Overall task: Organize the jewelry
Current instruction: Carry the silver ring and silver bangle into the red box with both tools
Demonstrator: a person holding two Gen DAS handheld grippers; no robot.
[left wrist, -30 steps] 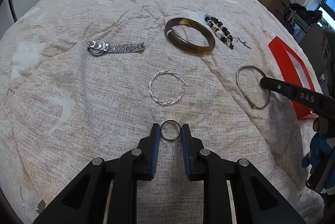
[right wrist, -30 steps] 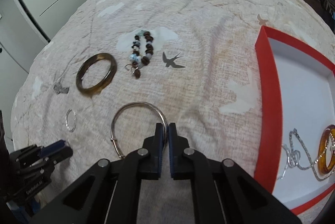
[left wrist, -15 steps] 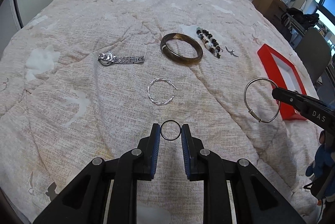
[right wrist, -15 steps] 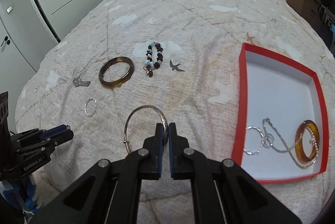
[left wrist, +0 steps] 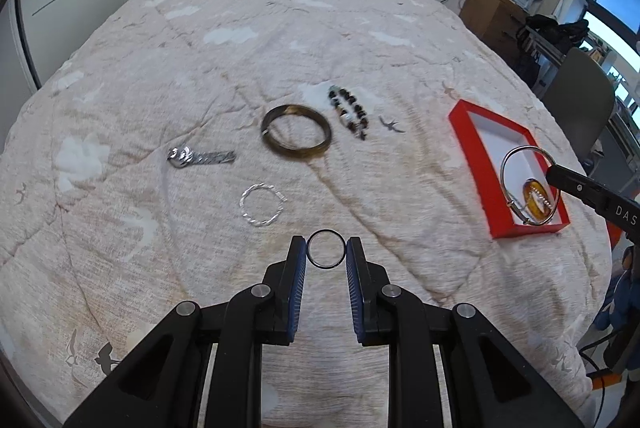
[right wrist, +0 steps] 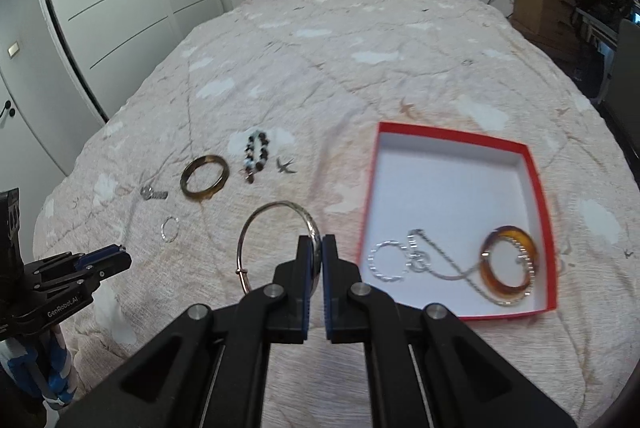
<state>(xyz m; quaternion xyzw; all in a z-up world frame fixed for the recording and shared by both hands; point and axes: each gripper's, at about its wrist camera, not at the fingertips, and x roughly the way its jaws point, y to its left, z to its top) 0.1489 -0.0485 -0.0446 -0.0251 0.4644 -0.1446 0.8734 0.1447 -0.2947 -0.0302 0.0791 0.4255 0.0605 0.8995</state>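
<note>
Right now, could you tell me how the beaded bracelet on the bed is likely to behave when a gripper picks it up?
The beaded bracelet lies in a narrow, folded loop, so it will probably sag and dangle rather than hold shape. Its round beads may slip between flat pads. It looks small, likely light.

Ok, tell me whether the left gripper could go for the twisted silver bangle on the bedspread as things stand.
Probably not yet. The path looks free: the twisted silver bangle lies alone on the bedspread, just ahead of the left gripper. But its jaws are already shut on a small ring, which needs dropping in the red box first.
</note>
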